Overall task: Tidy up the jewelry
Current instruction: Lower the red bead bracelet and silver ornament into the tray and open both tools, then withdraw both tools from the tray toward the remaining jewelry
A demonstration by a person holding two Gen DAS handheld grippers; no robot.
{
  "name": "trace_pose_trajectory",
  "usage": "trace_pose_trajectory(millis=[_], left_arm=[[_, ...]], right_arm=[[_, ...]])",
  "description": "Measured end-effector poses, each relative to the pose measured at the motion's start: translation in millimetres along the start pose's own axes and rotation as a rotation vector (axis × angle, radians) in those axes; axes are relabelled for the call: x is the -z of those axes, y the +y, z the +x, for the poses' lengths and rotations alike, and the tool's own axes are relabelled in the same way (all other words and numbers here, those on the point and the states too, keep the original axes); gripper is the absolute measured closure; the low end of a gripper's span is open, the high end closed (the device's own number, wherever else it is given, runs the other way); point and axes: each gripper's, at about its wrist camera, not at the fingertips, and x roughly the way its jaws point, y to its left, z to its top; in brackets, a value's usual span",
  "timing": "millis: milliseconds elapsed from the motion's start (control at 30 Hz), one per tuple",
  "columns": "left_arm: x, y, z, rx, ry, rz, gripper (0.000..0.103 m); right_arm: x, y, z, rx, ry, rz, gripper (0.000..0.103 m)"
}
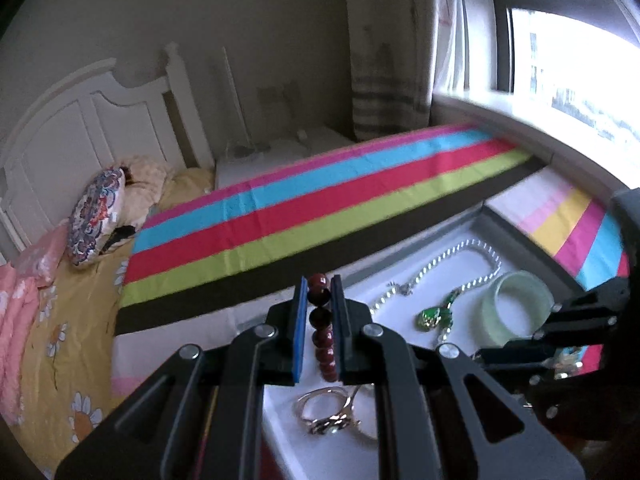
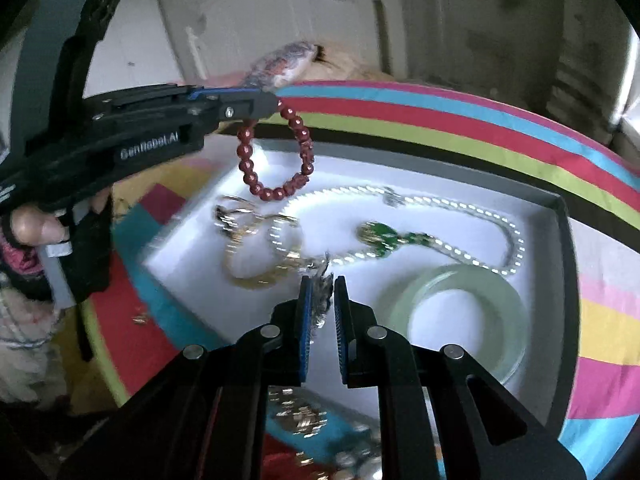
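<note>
A: We log the left gripper [image 2: 276, 105] pinching the red bead bracelet [image 2: 276, 156], hanging above the tray [image 2: 558, 280].

B: Our right gripper [image 2: 319, 300] nips a blurred, perhaps silver, trinket [image 2: 322, 300]; pale bangle [image 2: 460, 320] and necklace [image 2: 440, 204] lie below

Right tool [image 2: 319, 300] pinches a small silvery piece [image 2: 322, 302], blurred, above the white tray [image 2: 558, 280]. Left tool [image 2: 272, 104] holds red bead bracelet [image 2: 276, 156] hanging over the tray. In the tray: silver chain with green pendant [image 2: 378, 236], jade bangle [image 2: 460, 316], gold bracelet [image 2: 256, 268].
</note>
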Motion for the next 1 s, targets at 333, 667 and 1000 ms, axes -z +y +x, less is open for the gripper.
trace_pose_trajectory(millis=[333, 667, 1000], left_arm=[[11.6, -0.8, 13.0, -0.004, 0.02, -0.035, 0.037], [22.7, 27.2, -52.2, 0.039, -0.118, -0.212, 0.006], [79.7, 13.1, -101.9, -0.003, -0.149, -0.236, 0.003]], right_arm=[[0.0, 1.3, -41.2, 0.026, -0.126, -0.048, 0.034], [16.2, -28.5, -110.7, 0.053, -0.276, 0.023, 0.033], [46.5, -67.0, -136.5, 0.126, -0.301, 0.117, 0.028]])
